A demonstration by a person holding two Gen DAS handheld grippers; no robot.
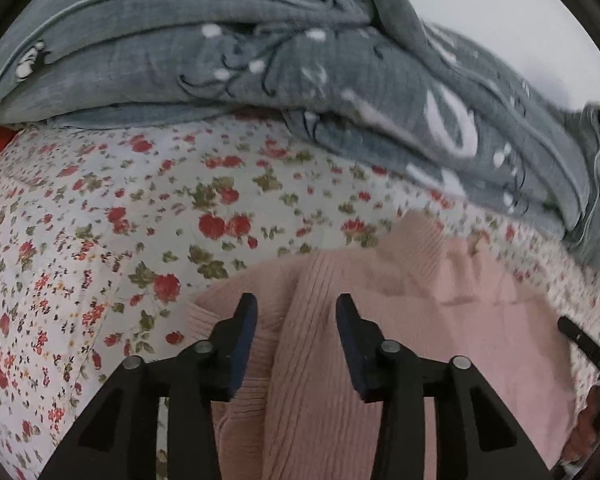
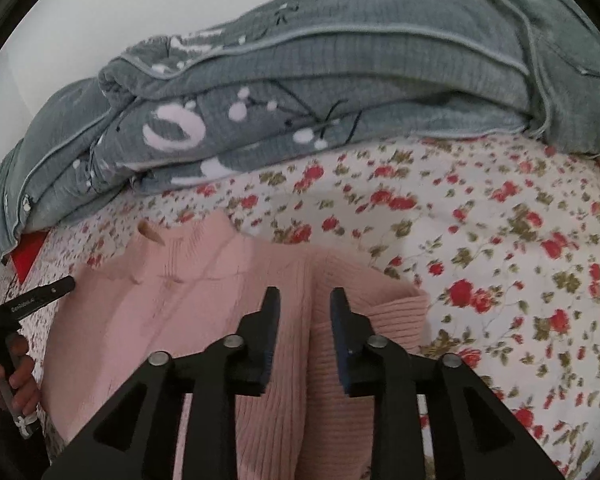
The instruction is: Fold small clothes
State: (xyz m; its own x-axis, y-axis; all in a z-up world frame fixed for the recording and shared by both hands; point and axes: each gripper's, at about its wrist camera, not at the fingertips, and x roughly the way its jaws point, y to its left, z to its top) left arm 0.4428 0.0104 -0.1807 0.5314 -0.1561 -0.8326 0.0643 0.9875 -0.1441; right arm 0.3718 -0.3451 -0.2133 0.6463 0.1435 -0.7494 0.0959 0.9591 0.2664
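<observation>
With both sleeves already folded over the pink ribbed sweater (image 2: 204, 300), left gripper (image 1: 296, 308) and right gripper (image 2: 305, 300) hover part-open, holding nothing, at six o'clock; the final fold remains.

Under me: floral bedsheet (image 1: 140, 208), white with red roses and green leaves, covers the whole bed. Far side: grey-blue quilt (image 1: 220, 48) bunched in thick folds, white blotch print and thin dark line marks, piped edge; it spans the far width in both my views (image 2: 340, 72). Sheet again on my right view (image 2: 500, 240), bare to the right. Red patch (image 2: 28, 256) pokes out under the quilt's left end, maybe another cloth, too blurred to tell. Pale plain wall (image 2: 120, 8) behind the quilt.
</observation>
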